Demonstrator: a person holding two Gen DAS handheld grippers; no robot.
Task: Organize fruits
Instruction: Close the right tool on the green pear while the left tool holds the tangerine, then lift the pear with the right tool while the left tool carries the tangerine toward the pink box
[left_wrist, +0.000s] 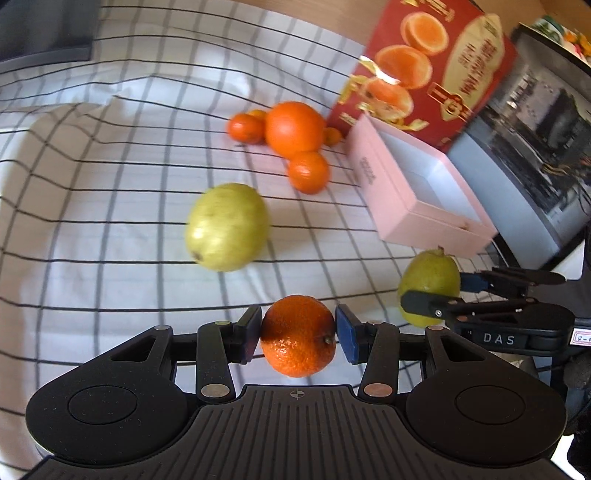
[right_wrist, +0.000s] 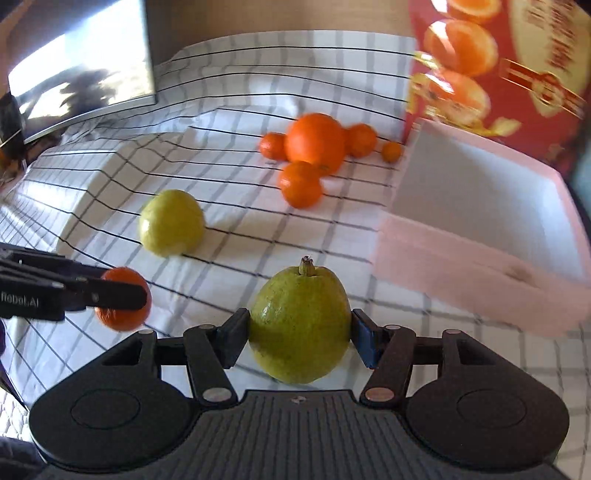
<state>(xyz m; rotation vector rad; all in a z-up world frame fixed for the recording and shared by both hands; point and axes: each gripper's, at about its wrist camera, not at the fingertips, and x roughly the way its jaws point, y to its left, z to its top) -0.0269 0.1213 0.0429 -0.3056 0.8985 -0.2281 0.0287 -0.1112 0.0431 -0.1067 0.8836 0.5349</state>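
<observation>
With the left hand-held gripper (left_wrist: 298, 334) clenched on a mandarin (left_wrist: 298, 335) and the right hand-held gripper (right_wrist: 299, 341) grasping a green pear (right_wrist: 300, 325), both lifted above the checked cloth (left_wrist: 110, 184), sorting seems underway, and next probably comes carrying each toward the open pink box (right_wrist: 480, 236).
</observation>
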